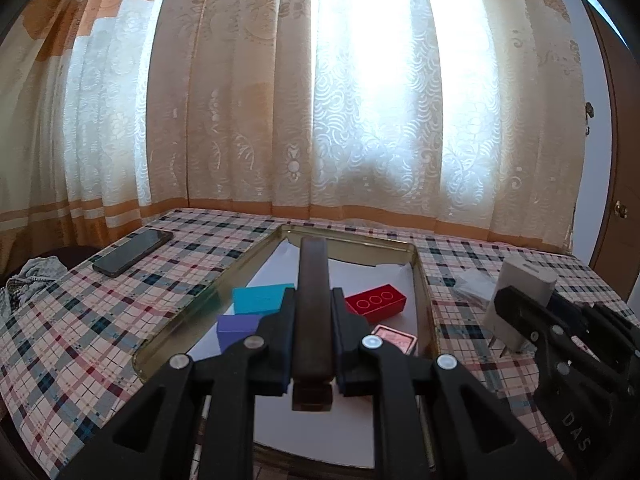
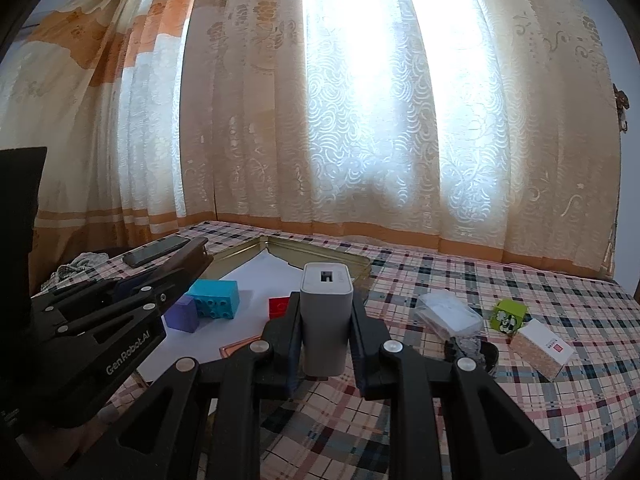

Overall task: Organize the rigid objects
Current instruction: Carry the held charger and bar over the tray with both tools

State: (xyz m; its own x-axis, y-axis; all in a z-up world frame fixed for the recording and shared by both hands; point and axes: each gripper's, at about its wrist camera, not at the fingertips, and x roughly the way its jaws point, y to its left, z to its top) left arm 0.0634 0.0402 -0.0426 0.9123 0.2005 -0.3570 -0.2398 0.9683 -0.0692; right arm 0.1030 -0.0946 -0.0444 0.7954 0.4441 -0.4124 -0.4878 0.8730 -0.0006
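Above the gold tray [image 1: 420, 276], which serves as the landmark throughout, both grippers carry loads, so the step in hand looks like the delivery of 2 rigid things into the tray. Over the tray's paper-lined floor, the left gripper [image 1: 312, 336] has its fingers clamped on a dark brown bar [image 1: 314, 300], a long flat piece whose long axis runs straight ahead along the fingers, its far end pointing toward the tray's back rim and the curtain [image 1: 280, 100]. Just off the tray's right rim, above the plaid tablecloth [image 2: 520, 400], the right gripper [image 2: 326, 344] has its fingers closed on a grey charger [image 2: 326, 312]; this stands upright between the pads with its long axis near vertical, its USB port facing up and away, and its 2 prongs pointing down, as the left wrist view shows. Inside the tray already lie a teal block [image 1: 260, 298], a purple block [image 1: 236, 330], a red block [image 1: 376, 300] and a small pink tin [image 1: 396, 340]. To the right of the tray a green cube [image 2: 508, 314], a white box [image 2: 544, 352] and a clear plastic packet [image 2: 448, 314] wait on the cloth, so the task seems roughly midway. The next move probably calls for lowering the bar onto bare paper between the blocks, keeping it level, then opening; the charger needs carrying leftward over the rim first.
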